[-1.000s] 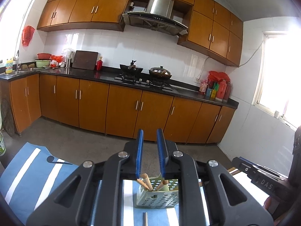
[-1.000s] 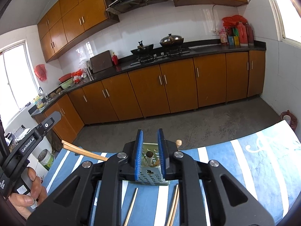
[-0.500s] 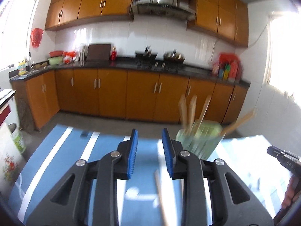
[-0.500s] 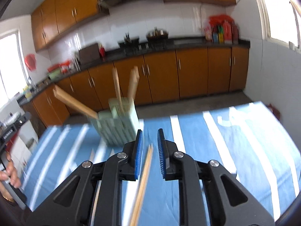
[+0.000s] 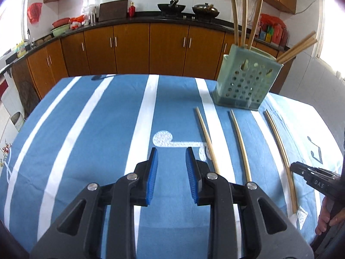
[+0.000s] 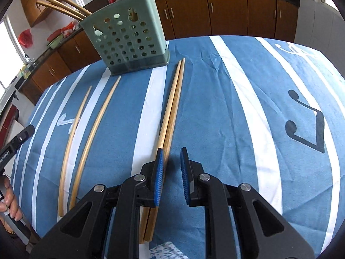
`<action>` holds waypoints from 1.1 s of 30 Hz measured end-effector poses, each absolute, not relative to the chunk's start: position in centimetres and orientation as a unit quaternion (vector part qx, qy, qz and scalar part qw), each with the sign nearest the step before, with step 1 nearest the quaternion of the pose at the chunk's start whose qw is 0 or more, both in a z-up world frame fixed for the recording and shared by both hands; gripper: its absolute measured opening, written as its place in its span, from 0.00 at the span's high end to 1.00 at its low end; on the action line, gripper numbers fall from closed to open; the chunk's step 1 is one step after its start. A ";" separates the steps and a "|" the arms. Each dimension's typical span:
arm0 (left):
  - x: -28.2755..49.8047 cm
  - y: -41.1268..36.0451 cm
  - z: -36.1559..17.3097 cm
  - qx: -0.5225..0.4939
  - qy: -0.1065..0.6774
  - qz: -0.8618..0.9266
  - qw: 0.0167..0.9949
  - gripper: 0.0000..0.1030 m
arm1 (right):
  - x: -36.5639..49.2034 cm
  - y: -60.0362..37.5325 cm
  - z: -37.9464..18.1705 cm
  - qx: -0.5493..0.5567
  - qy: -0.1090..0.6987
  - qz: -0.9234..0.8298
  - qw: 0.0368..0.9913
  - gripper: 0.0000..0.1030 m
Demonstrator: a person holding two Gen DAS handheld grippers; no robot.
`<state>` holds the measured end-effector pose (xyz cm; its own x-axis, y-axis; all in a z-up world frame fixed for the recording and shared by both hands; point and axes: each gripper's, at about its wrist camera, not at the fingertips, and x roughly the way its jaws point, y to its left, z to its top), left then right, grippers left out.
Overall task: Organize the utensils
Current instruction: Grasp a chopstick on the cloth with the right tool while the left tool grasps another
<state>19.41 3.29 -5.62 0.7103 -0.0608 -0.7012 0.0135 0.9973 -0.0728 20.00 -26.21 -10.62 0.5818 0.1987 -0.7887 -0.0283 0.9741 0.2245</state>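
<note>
Both my grippers were empty, jaws parted: left gripper [image 5: 171,172] over bare cloth, right gripper [image 6: 171,172] just beside the paired chopsticks [image 6: 172,99] lying before the green holder [image 6: 127,36]. My worry: pinching one would roll its twin away.

1. The right gripper [image 6: 171,172] hovers with jaws parted over the blue striped cloth [image 6: 248,108].
2. A chopstick pair [image 6: 171,110] lies under its left jaw.
3. Two single chopsticks [image 6: 86,133] lie left, before the green holder [image 6: 127,36].
</note>
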 end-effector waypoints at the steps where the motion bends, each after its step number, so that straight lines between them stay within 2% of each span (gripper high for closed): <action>1: 19.3 3.2 -5.7 -0.031 0.382 -0.020 0.924 0.73 | 20.1 -26.1 -10.6 0.093 0.454 0.066 0.884 0.84; 8: 19.8 2.5 -5.8 -0.032 0.390 -0.032 0.919 0.73 | 20.0 -25.2 -11.0 0.058 0.451 0.066 0.888 0.84; 10: 19.9 2.1 -5.9 -0.034 0.393 -0.036 0.918 0.73 | 19.9 -25.3 -11.0 0.045 0.447 0.056 0.891 0.91; 12: 20.0 1.8 -6.1 -0.037 0.398 -0.043 0.916 0.73 | 20.1 -26.3 -11.0 0.047 0.443 0.035 0.895 0.92; 19: 20.0 0.4 -7.2 -0.046 0.411 -0.067 0.908 0.73 | 20.3 -31.5 -11.1 0.096 0.437 -0.036 0.893 0.92; 29: 20.9 -2.5 -9.7 -0.016 0.440 -0.067 0.895 0.73 | 19.9 -31.7 -11.1 0.086 0.434 -0.033 0.896 0.92; 31: 21.0 -2.8 -10.2 -0.009 0.442 -0.061 0.895 0.74 | 20.0 -31.7 -11.1 0.087 0.434 -0.032 0.896 0.92; 33: 20.8 -3.3 -10.3 0.007 0.437 -0.058 0.898 0.85 | 20.0 -31.7 -11.1 0.087 0.434 -0.033 0.896 0.92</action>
